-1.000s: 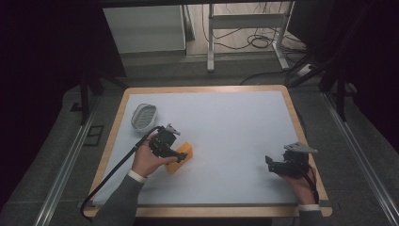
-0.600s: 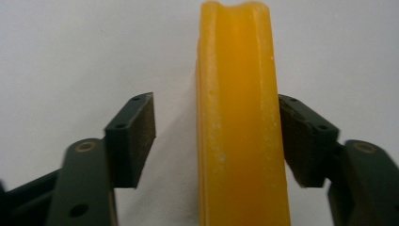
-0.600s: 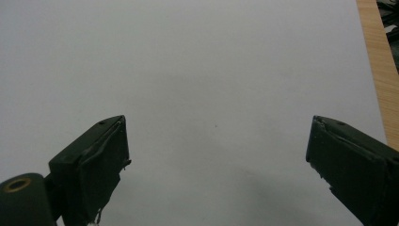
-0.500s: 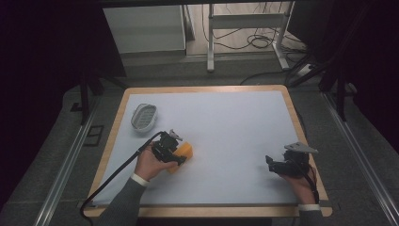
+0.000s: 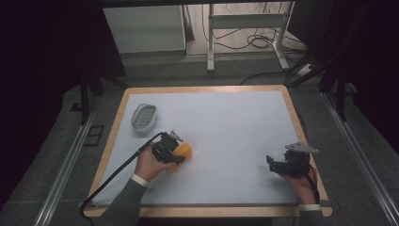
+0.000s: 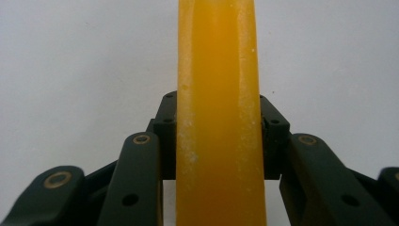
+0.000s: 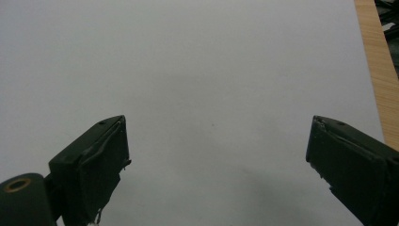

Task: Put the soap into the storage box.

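Note:
An orange-yellow block point(image 5: 185, 151) that looks like a bar of soap lies on the white mat point(image 5: 226, 122), left of the middle. My left gripper point(image 5: 178, 157) reaches it from the left. Its jaws have just been closing and now press on both sides of the block. In the left gripper view the block point(image 6: 219, 70) stands on edge between the black fingers point(image 6: 165, 127). My right gripper point(image 5: 270, 161) rests near the table's right front corner. In its own view the right gripper point(image 7: 216, 155) is open, with bare mat between its pads.
A small white oval dish point(image 5: 143, 116) sits at the mat's left side, behind the left hand. The table's wooden rim point(image 5: 207, 88) frames the mat. A black cable point(image 5: 117, 172) trails from the left gripper over the front left edge.
The left gripper's jaws have closed on the orange block, and the hand shifted only slightly. The right hand has stayed where it was.

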### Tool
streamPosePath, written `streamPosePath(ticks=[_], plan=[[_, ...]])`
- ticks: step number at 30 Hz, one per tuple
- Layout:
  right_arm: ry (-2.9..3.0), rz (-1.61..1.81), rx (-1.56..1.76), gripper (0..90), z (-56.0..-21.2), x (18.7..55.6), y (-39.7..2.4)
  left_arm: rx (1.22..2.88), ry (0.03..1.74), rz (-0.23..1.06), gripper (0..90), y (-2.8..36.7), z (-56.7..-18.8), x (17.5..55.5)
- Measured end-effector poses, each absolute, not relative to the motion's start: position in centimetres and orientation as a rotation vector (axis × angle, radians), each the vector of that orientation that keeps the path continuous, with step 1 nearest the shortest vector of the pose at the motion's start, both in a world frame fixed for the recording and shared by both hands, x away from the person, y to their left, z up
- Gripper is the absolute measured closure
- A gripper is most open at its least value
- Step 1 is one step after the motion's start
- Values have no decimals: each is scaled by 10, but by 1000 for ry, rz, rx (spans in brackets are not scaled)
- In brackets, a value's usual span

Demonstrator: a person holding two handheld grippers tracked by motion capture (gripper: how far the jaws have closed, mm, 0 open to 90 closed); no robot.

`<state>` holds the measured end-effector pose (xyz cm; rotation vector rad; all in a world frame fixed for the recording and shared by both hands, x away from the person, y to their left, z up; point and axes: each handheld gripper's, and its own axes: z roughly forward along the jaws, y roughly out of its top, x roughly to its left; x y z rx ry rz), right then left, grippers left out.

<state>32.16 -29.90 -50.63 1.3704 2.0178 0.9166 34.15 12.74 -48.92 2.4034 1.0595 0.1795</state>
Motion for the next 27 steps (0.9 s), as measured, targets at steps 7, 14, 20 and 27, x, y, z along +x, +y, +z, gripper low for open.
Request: streamPosePath(ticks=[7,14,20,27], plan=[[2015,922,1368,63,-505,321,-298,2353,1061,172,609,140,-476,344],[2008,916,1375,63,-505,321,-299,2329,1067,181,609,153,-465,344],[2008,916,1376,63,-505,322,-300,2288,1091,212,609,163,-459,344],[2002,919,1385,63,-504,321,-301,2266,1098,211,609,170,-453,346]])
